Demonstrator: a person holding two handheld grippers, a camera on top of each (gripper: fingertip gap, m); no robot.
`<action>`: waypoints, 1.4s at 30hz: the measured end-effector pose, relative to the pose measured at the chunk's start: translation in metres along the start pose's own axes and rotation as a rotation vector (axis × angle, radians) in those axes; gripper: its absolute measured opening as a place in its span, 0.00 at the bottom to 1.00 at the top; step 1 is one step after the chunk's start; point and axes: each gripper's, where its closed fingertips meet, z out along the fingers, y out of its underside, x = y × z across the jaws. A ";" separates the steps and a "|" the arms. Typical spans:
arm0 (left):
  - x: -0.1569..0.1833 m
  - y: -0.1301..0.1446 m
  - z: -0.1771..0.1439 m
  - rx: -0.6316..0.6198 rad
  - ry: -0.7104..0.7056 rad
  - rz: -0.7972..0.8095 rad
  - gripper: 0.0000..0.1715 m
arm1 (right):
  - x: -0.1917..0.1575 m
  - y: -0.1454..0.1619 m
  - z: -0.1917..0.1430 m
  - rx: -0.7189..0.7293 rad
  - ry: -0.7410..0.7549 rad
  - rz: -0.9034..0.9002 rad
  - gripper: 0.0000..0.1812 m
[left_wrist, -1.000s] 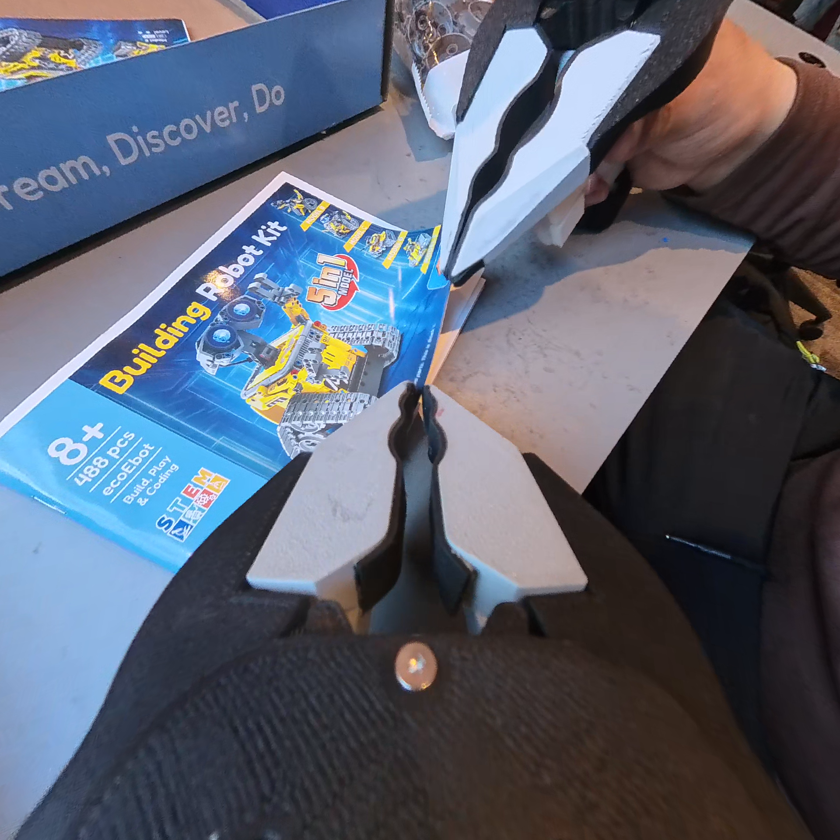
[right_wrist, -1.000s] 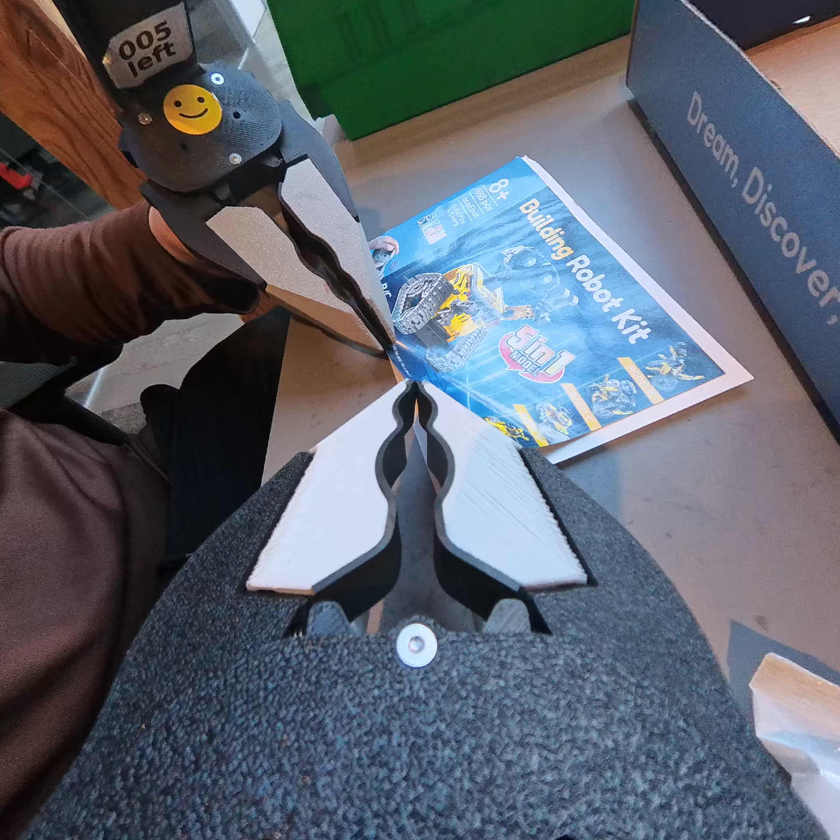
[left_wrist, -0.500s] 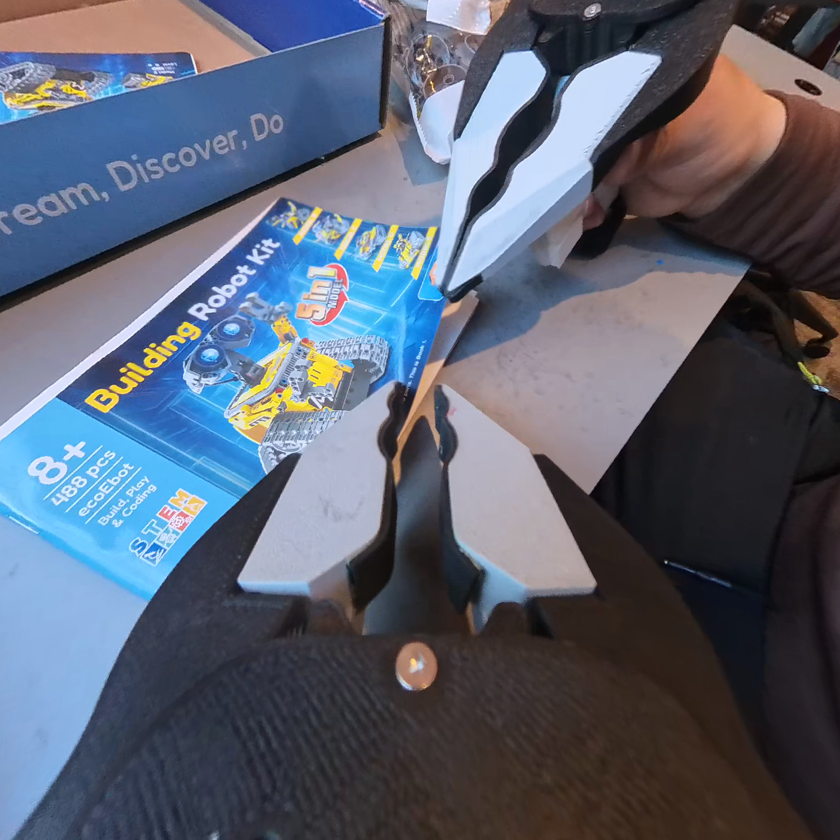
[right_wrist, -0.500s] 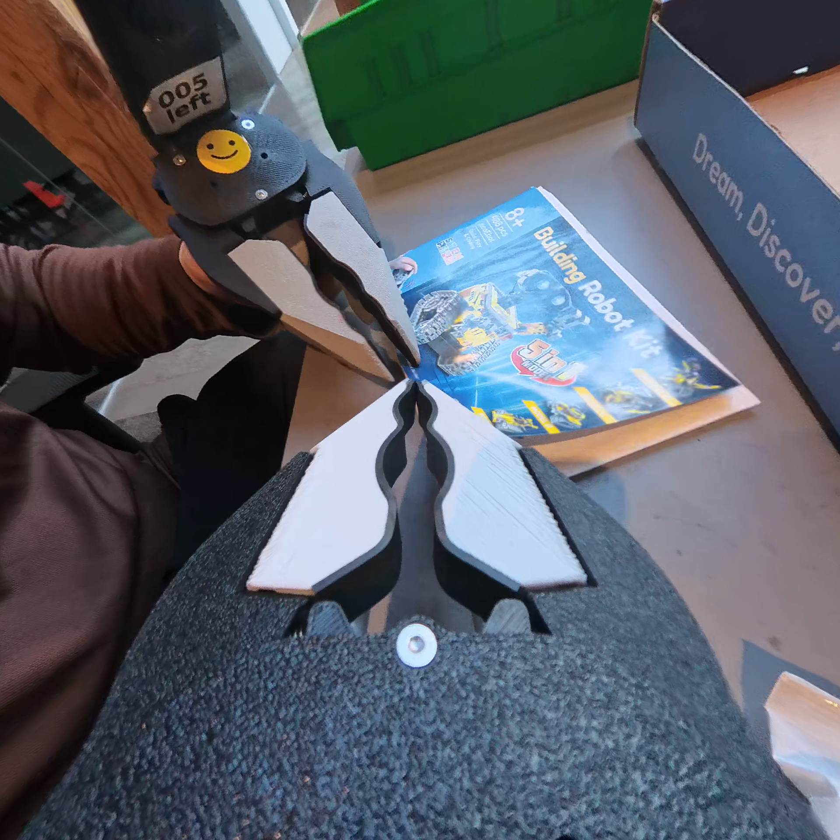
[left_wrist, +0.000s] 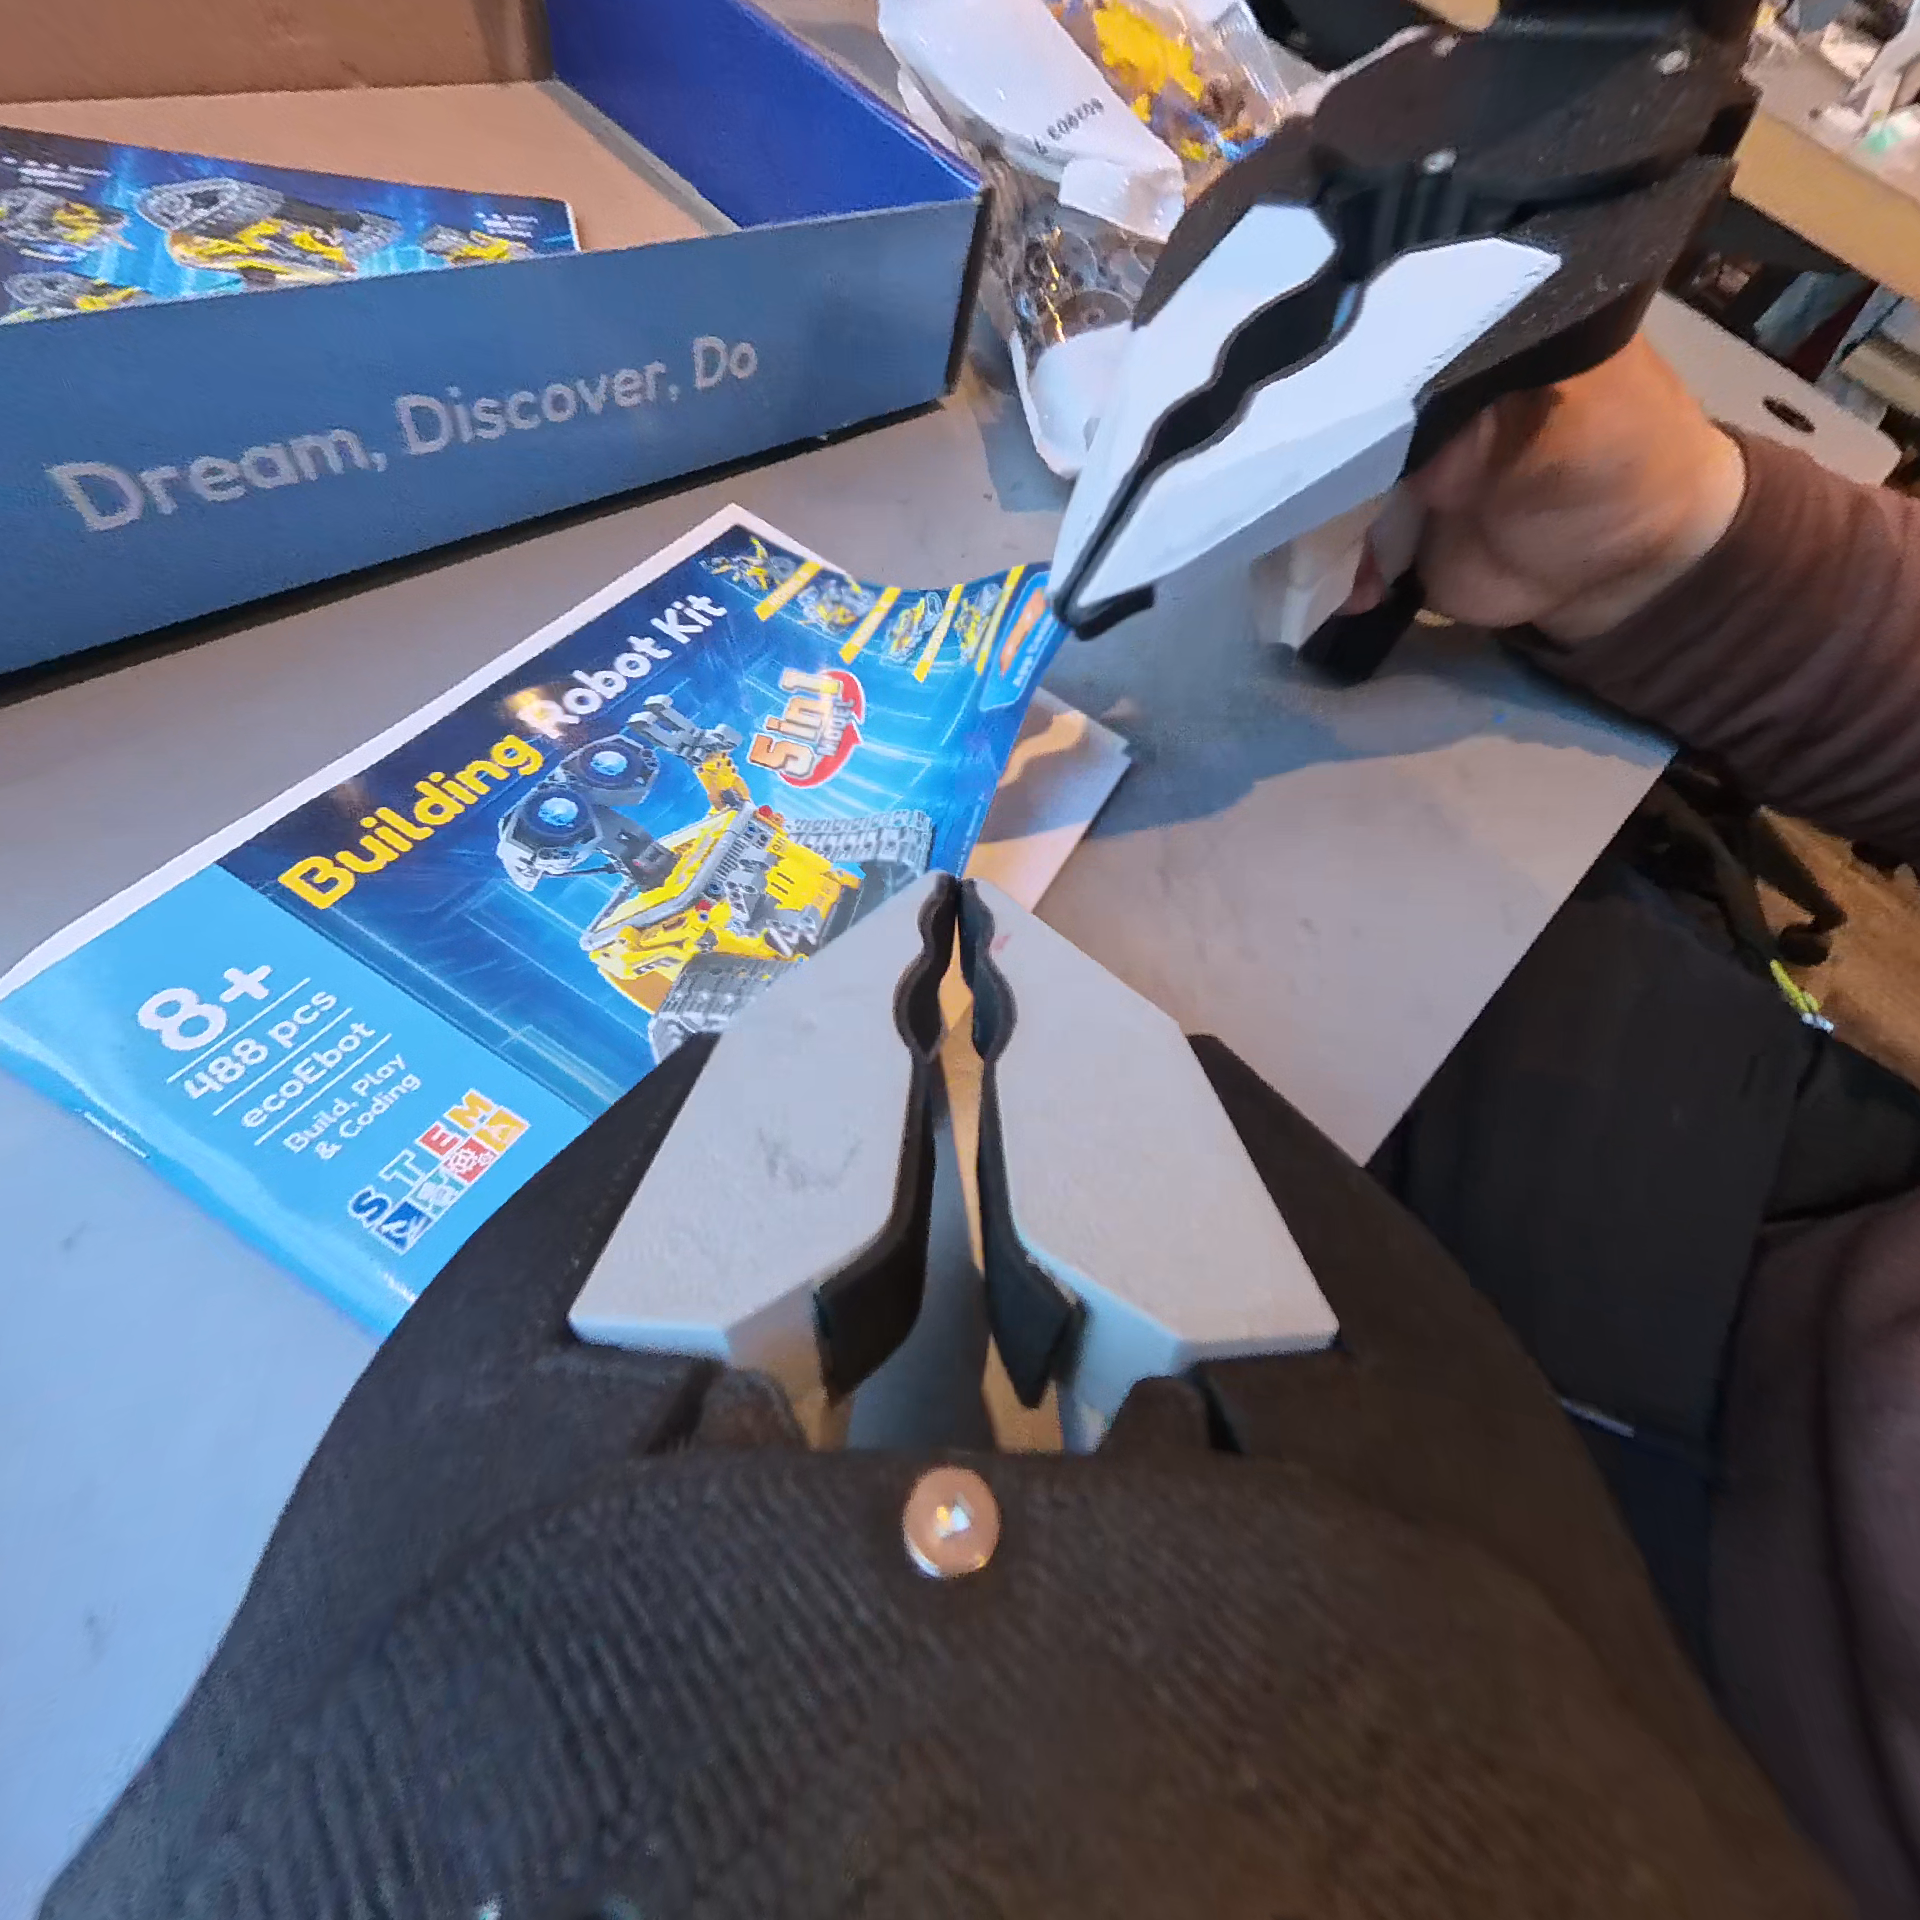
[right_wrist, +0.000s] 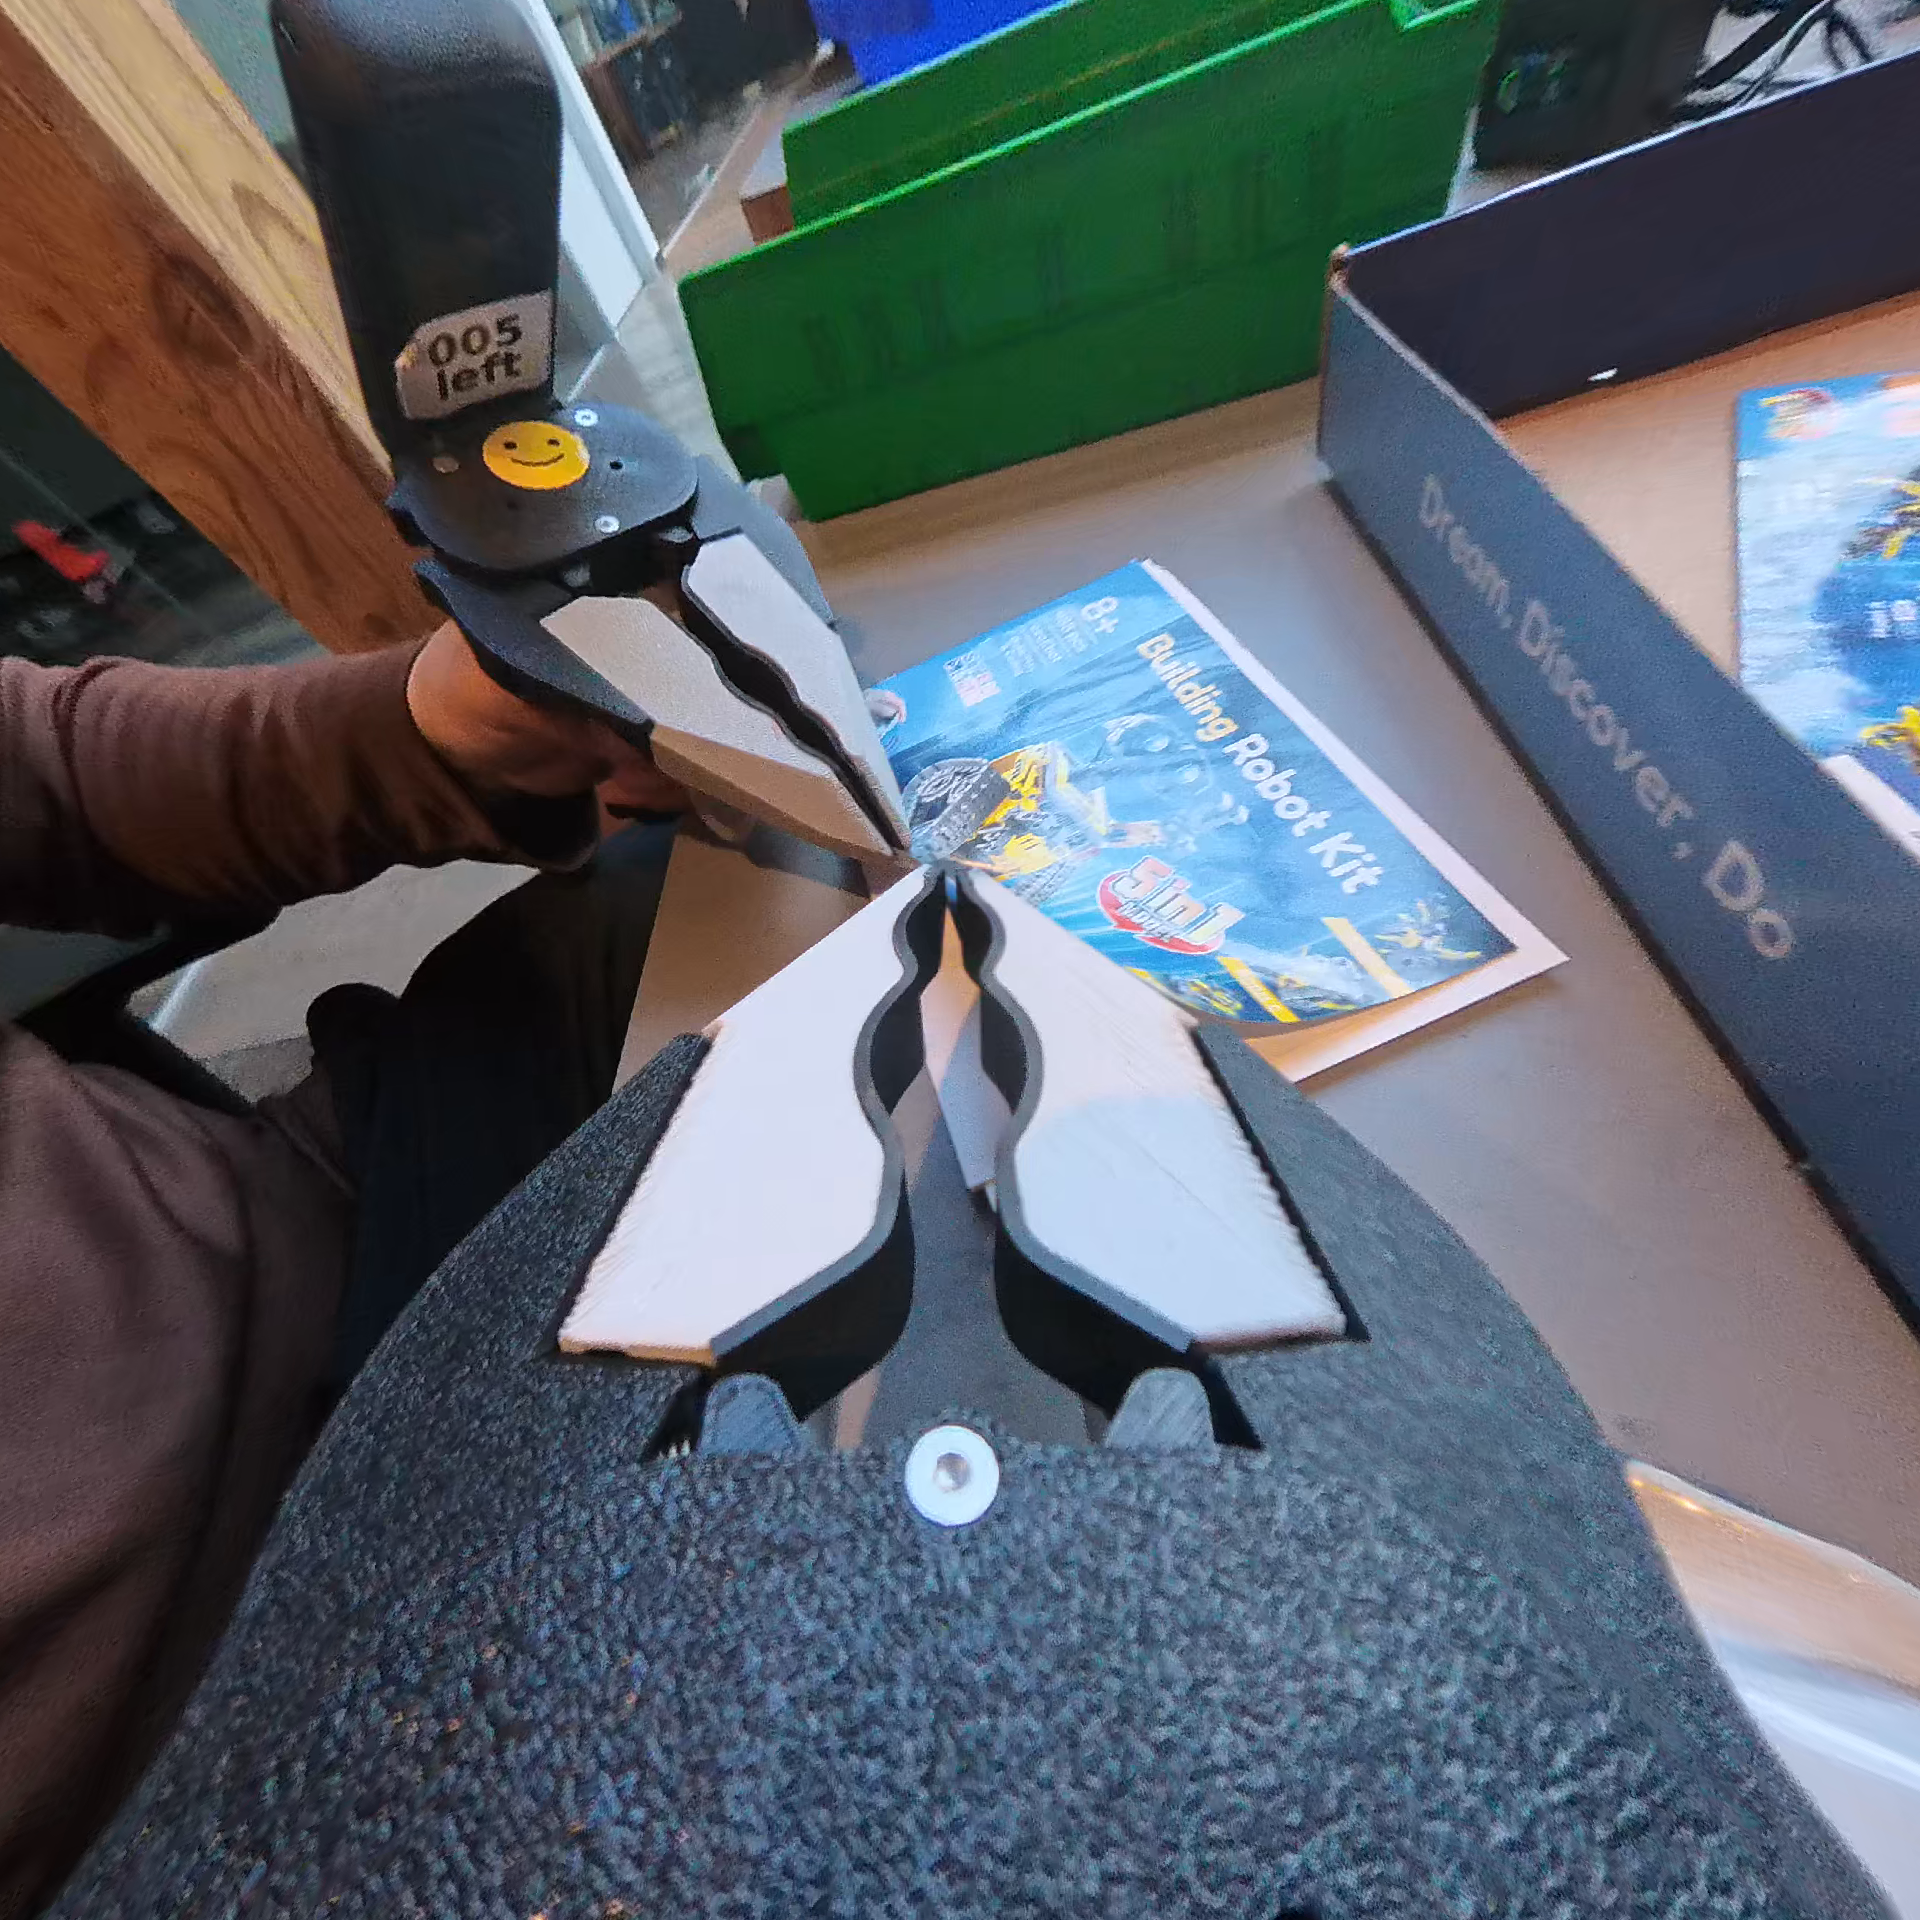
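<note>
A blue booklet (left_wrist: 540, 862) lies flat on the grey tabletop (left_wrist: 1330, 894), its near corner lifted where the right hand-held gripper (left_wrist: 1081, 613) pinches the cover; the left hand-held gripper (left_wrist: 956, 894), tips closed, sits just beside that same edge, leaving little room between the two. Behind the booklet, the wall of an open blue box (left_wrist: 468, 416) blocks the far side, with only a narrow bare strip of tabletop between them. Clear bags of parts (left_wrist: 1049, 177) crowd the box's corner. Green bins (right_wrist: 1039, 260) and a wooden post (right_wrist: 156, 312) close off the left end, while bare tabletop lies open right of the booklet.
</note>
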 end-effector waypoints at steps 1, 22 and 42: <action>-0.002 -0.001 -0.001 0.010 0.000 -0.017 0.00 | 0.003 -0.002 -0.002 0.014 0.009 0.005 0.02; -0.007 -0.006 -0.005 0.043 0.034 -0.116 0.00 | 0.023 -0.011 -0.015 0.067 0.154 -0.076 0.22; -0.018 -0.021 -0.020 0.186 -0.032 -0.151 0.00 | 0.026 0.010 -0.002 -0.099 0.271 -0.289 0.08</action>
